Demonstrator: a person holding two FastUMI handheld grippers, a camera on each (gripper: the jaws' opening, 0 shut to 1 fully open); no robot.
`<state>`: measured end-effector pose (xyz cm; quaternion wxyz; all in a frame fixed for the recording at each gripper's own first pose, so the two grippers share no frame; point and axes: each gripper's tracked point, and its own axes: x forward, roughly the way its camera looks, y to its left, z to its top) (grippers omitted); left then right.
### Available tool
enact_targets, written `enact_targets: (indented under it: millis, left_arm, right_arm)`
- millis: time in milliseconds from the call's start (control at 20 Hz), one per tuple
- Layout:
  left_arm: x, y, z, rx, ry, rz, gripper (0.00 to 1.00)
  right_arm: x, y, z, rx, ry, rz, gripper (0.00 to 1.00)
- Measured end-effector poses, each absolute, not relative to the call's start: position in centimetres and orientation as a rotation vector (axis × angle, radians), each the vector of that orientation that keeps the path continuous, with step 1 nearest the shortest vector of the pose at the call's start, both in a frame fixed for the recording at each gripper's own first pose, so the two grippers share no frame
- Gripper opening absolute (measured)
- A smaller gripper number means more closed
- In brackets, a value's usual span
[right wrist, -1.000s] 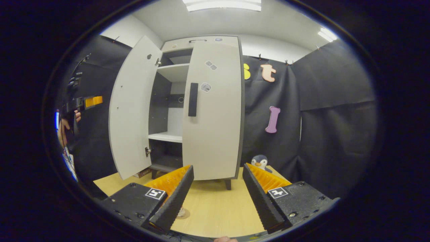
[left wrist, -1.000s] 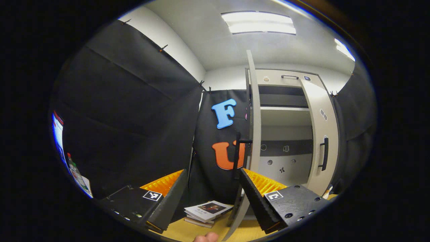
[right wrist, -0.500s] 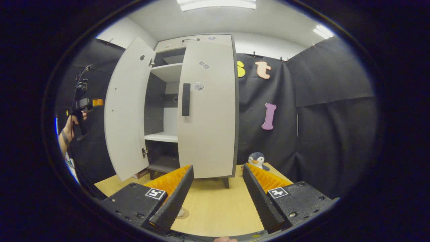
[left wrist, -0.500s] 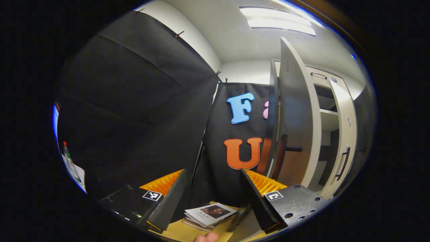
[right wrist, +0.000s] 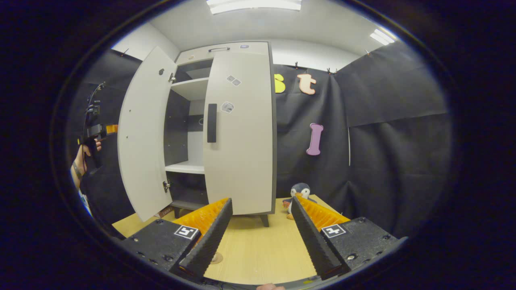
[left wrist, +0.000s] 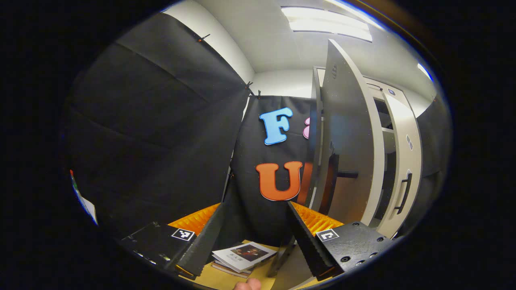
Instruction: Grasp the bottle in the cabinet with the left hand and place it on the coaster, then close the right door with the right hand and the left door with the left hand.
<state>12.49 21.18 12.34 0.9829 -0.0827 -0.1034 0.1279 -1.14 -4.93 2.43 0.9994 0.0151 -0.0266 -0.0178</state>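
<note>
My left gripper (left wrist: pixel 256 237) is open and holds nothing. It faces the outer side of the cabinet's open left door (left wrist: pixel 348 137), near that door's dark handle (left wrist: pixel 342 174). In the right gripper view the same left door (right wrist: pixel 141 133) stands wide open. A hand holds the left gripper (right wrist: pixel 96 131) just behind it at the far left. The right door (right wrist: pixel 242 133) lies flat against the cabinet front, with its dark handle (right wrist: pixel 211 123) facing me. My right gripper (right wrist: pixel 258 237) is open above the wooden table (right wrist: pixel 258 249). A small round coaster (right wrist: pixel 217 257) peeks out beside its left finger.
A stack of books (left wrist: pixel 242 255) lies on the table below the left gripper. A toy penguin (right wrist: pixel 298 189) sits on the table to the right of the cabinet. White shelves (right wrist: pixel 183 167) show through the open half. Black cloth walls close in the booth.
The left gripper has swung round to the outer side of the left door, which now looms closer. The right gripper has drifted so that the cabinet sits further left in its view.
</note>
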Motion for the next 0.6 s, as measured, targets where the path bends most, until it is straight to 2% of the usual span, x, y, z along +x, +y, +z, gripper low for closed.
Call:
enact_targets:
  millis: [50,100,550,600]
  left_arm:
    - [12.8,20.6,12.4,-0.165,-0.209,0.246,0.99]
    - [12.7,20.4,12.3,-0.159,-0.212,0.242,0.93]
    - [14.7,12.3,12.9,-0.123,-0.207,0.069,0.93]
    - [14.9,11.5,12.9,-0.127,-0.207,0.052,0.93]
  right_arm:
    - [-1.2,-4.9,2.5,0.029,-0.058,-0.032,0.96]
    - [-1.3,-4.9,2.6,0.028,-0.062,-0.031,0.96]
    - [-1.6,-5.0,2.4,0.032,-0.08,-0.048,0.96]
    - [-1.7,-5.1,2.4,0.035,-0.083,-0.054,0.94]
